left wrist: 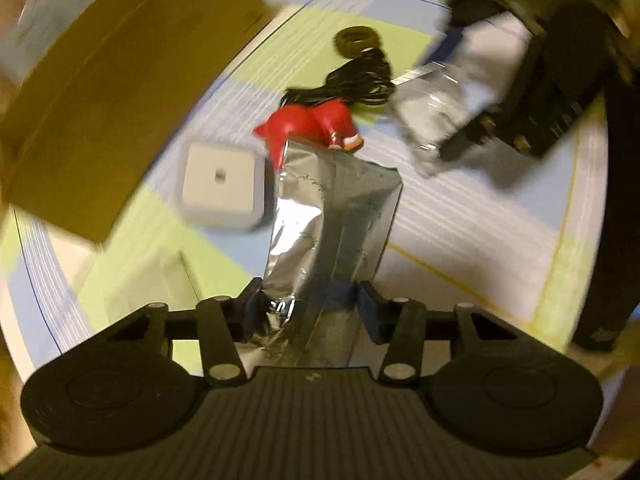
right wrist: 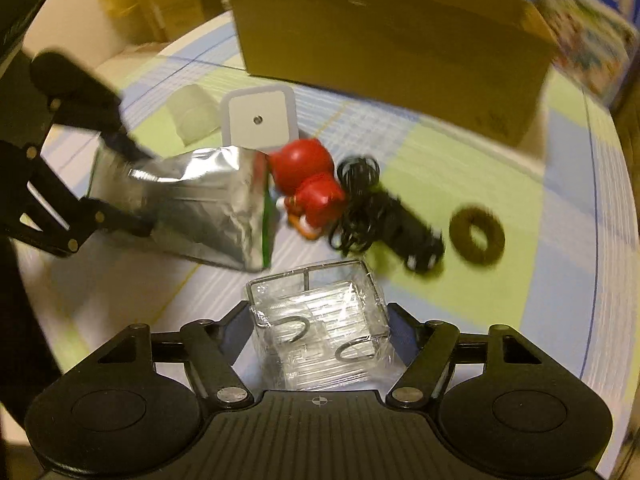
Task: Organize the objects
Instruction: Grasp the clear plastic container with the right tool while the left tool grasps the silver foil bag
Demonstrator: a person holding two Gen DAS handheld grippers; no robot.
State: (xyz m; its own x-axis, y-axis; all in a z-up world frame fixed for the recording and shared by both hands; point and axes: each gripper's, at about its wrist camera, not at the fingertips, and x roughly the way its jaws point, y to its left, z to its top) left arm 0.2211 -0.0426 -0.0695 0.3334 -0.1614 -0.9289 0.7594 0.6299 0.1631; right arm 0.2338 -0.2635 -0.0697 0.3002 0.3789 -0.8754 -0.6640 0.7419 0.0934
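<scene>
The table wore a cloth with green, blue and white squares, and a big cardboard box stood open at its far side. We held two things at once.

Our left gripper had its jaws pulled in narrow on a shiny silver pouch. The dark pads pressed both sides of its lower end. The far end of the pouch reached up to a red toy figure. Our right gripper held a small wire rack wrapped in clear film, with the jaws about halfway in and touching its sides.

On the cloth lay a white square gadget, a bundle of black cable and a brown ring. The cable touched the red toy.

We thought the job now was to lift both things and put them in the box. The pouch was soft and slippery, so we needed to squeeze it firmly and lift straight up. Its far end could knock the red toy over. The wrapped rack could slip too, so we needed to keep it level.
</scene>
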